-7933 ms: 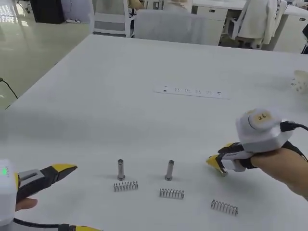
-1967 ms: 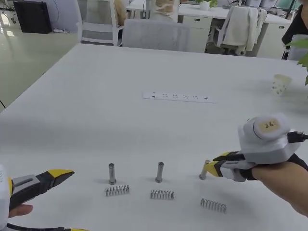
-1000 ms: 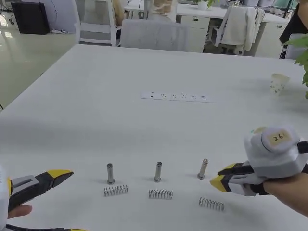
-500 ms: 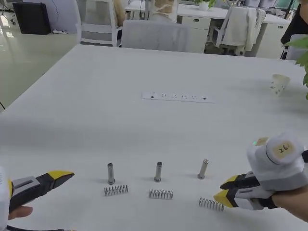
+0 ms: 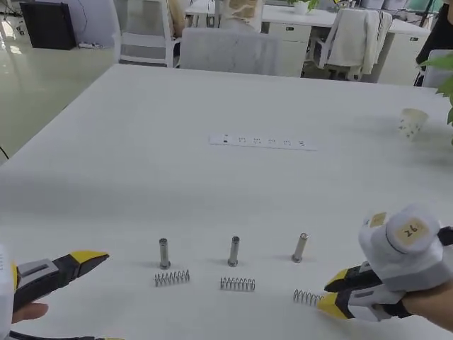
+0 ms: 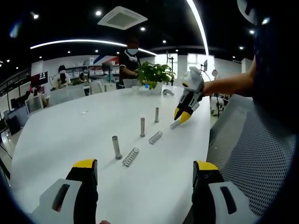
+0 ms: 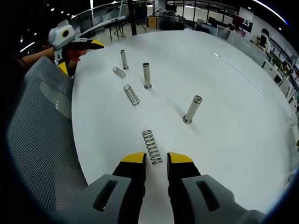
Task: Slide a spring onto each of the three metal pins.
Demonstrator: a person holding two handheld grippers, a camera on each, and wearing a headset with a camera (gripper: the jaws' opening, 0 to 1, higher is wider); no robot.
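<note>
A wide white table (image 5: 141, 142) is seen in an open office, with chairs (image 5: 226, 49) drawn up along its far edge and a white power strip (image 5: 262, 142) set flat across its middle. At the near left corner the left gripper (image 6: 145, 164) is held low over the table top. Its yellow-tipped jaws are spread wide with nothing between them, and it is pointed along the row of parts. Three metal pins are stood upright in a line across the near part of the table, well apart from one another, and one spring is laid on its side just in front of each. The left pin (image 5: 163, 253) is matched by the left spring (image 5: 172, 278), which lies close to its foot without touching it. The middle pin (image 5: 233, 251) is matched in the same way by the middle spring (image 5: 237, 284). Further right stands the right pin (image 5: 300, 247), bare like the other two. The right spring (image 7: 151, 145) lies flat on the table in front of it. Its near end is taken in between the tips of the right gripper (image 5: 329, 296), whose jaws are set narrow but are seen parted, with a little gap left on either side of the coil. Beyond it, near the far right edge, a paper cup (image 5: 412, 122) is stood on the table, and green plant leaves (image 5: 444, 67) are seen at the side.
</note>
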